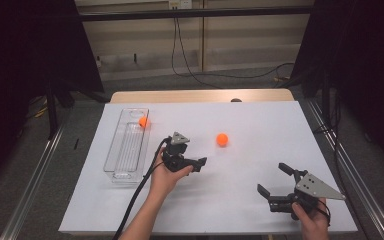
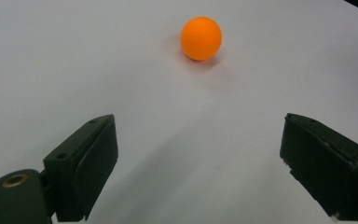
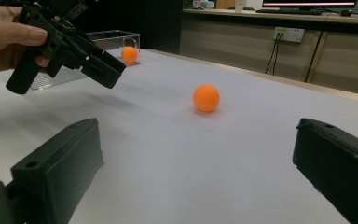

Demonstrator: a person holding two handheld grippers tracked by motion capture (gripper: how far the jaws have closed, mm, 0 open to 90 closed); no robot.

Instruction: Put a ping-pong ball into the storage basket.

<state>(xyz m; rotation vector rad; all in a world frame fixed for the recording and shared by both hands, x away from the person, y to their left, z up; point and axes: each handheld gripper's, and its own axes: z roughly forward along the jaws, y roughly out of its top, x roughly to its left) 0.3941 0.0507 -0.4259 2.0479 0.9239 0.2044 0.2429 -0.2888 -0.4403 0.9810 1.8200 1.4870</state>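
**Left gripper lines up on the loose ball**

The counter point(image 1: 260, 210) carries a clear bin point(image 1: 126, 145) along its left edge, lengthwise, one orange ball point(image 1: 143, 121) already at its far end. A second ball point(image 1: 222, 139) lies loose near the counter's middle. The left gripper point(image 1: 192, 162) hovers just beside it, fingers point(image 2: 81, 165) wide apart and aimed at it, likely to pick it up for the bin. The right gripper point(image 1: 275, 187) waits near the near right corner, fingers point(image 3: 56, 172) also apart, empty.

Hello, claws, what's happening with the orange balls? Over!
Both claws open: left claw, right claw. Loose ball ahead of left claw. Second ball in clear bin. Path clear.
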